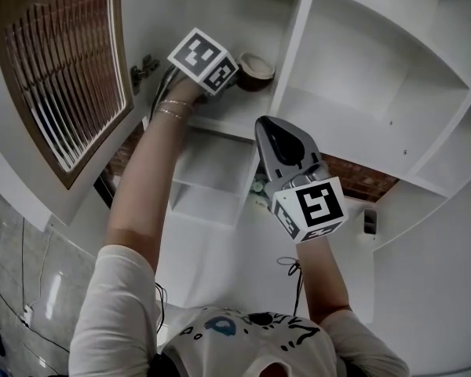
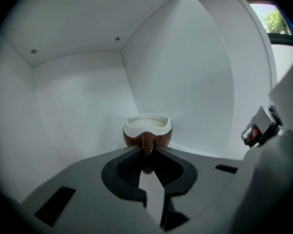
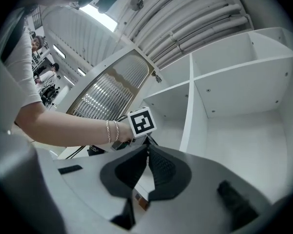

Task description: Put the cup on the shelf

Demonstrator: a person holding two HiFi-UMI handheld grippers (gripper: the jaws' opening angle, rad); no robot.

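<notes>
cup (image 2: 147, 126): glossy brown glaze outside, smooth white rim and inside. shelf (image 2: 78, 96): smooth matt white panels, laminate by the look. left gripper (image 2: 147, 152): matt grey plastic, black matt jaws.

- One cup (image 2: 147, 130) was there.
- Two grippers were in use: the left gripper (image 2: 147, 152) and the right gripper (image 3: 147, 147).
- One white shelf unit (image 1: 294, 45) stood there.
- One slatted door (image 1: 63, 69) hung open.
- Two bracelets (image 1: 173, 108) circled one wrist.
</notes>
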